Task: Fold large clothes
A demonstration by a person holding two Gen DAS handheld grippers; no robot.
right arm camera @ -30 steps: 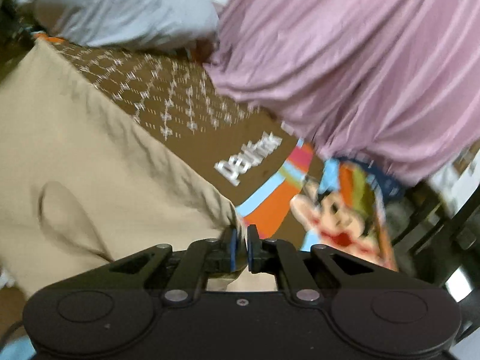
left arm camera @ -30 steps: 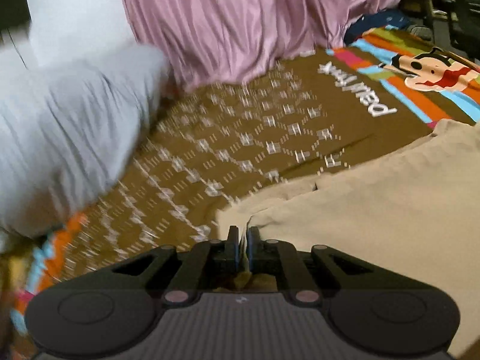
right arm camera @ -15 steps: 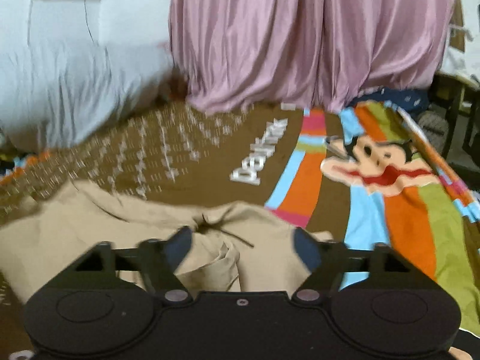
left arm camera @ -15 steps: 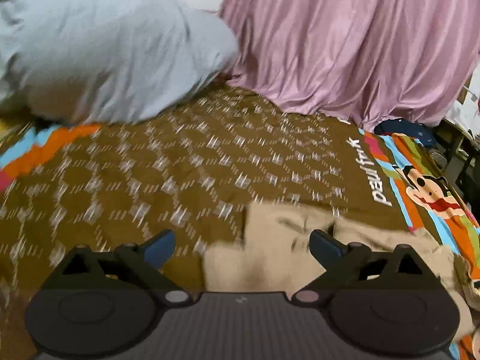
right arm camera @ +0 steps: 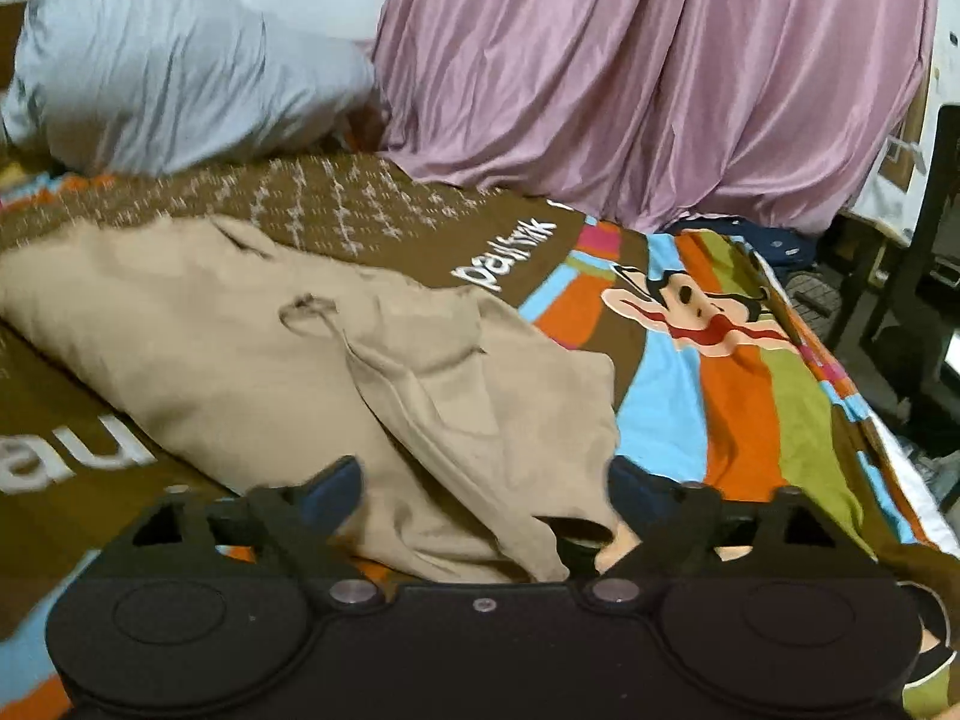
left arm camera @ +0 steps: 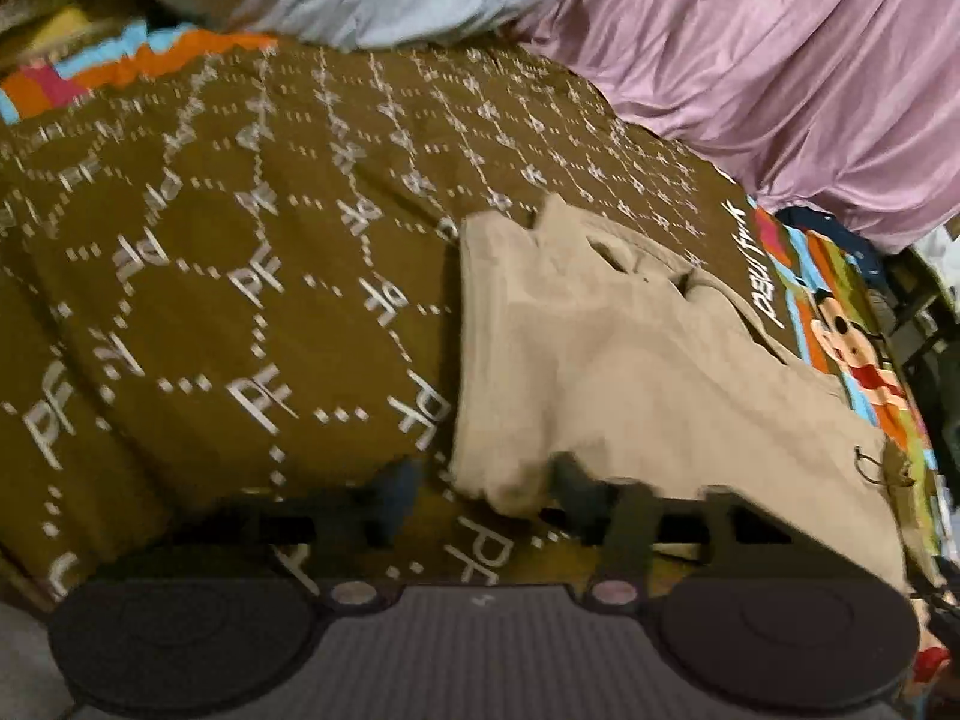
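- I see the bed (left arm camera: 198,312) under a brown bedspread (right arm camera: 384,210) with a white hexagon print and a striped cartoon-monkey panel along its right edge.
- A mauve curtain (right arm camera: 660,78) hangs down onto the bed's far edge, and a pale grey pillow (right arm camera: 180,72) sits in the far left corner.
- The tan garment (left arm camera: 606,360) lies loosely bunched toward the bed's right side, beside the cartoon panel, with a drawstring showing on top in my right view.
- My left gripper (left arm camera: 486,489) is spread open, its fingers either side of the garment's near corner, gripping nothing.
- My right gripper (right arm camera: 486,495) is spread wide too, with the garment's near edge lying loose between its fingers.
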